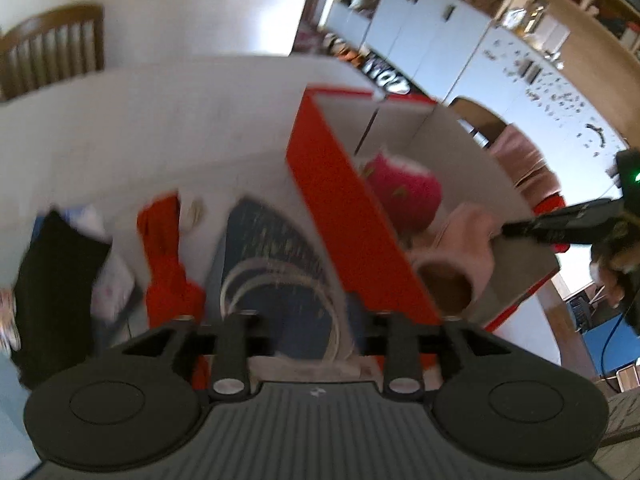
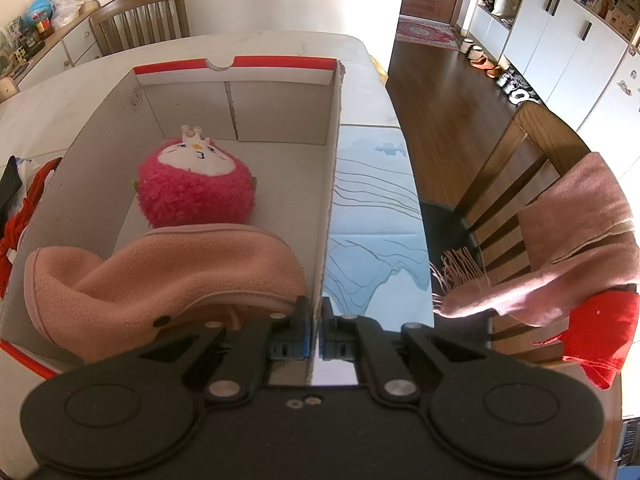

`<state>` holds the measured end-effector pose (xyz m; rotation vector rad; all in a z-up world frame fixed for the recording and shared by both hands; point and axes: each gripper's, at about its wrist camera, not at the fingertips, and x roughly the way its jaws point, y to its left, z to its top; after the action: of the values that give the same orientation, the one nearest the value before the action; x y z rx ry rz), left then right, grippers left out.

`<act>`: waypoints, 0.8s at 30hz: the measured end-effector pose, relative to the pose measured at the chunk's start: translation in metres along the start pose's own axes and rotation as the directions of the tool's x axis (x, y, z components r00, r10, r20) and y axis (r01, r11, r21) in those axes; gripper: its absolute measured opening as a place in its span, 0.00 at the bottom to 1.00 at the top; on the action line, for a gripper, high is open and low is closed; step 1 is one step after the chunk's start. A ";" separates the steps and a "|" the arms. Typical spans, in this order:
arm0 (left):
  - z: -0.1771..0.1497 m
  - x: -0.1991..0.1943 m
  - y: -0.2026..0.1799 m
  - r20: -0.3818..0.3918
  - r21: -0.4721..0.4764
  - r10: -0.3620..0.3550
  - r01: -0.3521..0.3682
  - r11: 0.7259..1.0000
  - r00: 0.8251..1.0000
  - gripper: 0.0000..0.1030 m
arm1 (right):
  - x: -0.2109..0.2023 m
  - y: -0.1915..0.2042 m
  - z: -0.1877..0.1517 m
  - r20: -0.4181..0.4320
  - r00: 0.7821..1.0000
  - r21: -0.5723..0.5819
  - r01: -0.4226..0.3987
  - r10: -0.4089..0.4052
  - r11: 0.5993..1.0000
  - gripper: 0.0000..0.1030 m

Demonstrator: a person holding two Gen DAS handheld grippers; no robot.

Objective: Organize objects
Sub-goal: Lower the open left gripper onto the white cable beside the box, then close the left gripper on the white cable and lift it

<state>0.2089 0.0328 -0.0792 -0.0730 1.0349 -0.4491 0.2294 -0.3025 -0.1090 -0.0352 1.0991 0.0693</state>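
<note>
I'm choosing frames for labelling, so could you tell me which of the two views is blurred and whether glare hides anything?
Left wrist view: motion-smeared throughout; the red box and dark mat are soft. Right wrist view: sharp on the pink plush toy and peach hat; glare whitens the table beyond the box, and the fisheye bends the edges.

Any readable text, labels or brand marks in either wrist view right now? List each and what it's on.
None legible.
Red-and-white box: no print visible.
Small mark on the left gripper body: too small to read.
Items on the sideboard: labels too small.
Black-and-white shape on the floor: blurred.
</note>
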 end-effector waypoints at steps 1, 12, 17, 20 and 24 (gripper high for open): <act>-0.007 0.002 0.001 -0.008 -0.008 0.003 -0.003 1.000 1.000 0.52 | 0.000 0.000 0.000 0.000 1.000 -0.001 0.001 -0.001 1.000 0.04; -0.037 0.043 0.017 -0.093 -0.259 0.131 -0.151 0.954 0.987 0.60 | 0.000 0.000 0.000 0.001 1.000 -0.001 -0.006 0.006 1.000 0.04; -0.036 0.056 0.022 -0.105 -0.303 0.177 -0.201 0.932 0.979 0.60 | 0.000 0.000 0.000 0.002 1.000 -0.003 -0.009 0.009 1.000 0.04; -0.036 0.063 0.021 -0.113 -0.309 0.196 -0.222 0.925 0.974 0.59 | 0.000 0.000 0.000 0.002 1.000 -0.004 -0.010 0.010 1.000 0.04; -0.033 0.067 0.014 -0.118 -0.269 0.246 -0.269 0.925 0.962 0.45 | 0.000 0.000 0.000 0.002 1.000 -0.005 -0.010 0.010 1.000 0.04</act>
<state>0.2142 0.0242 -0.1544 -0.1720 1.1674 -0.0619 0.2296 -0.3030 -0.1088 -0.0337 1.0972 0.0810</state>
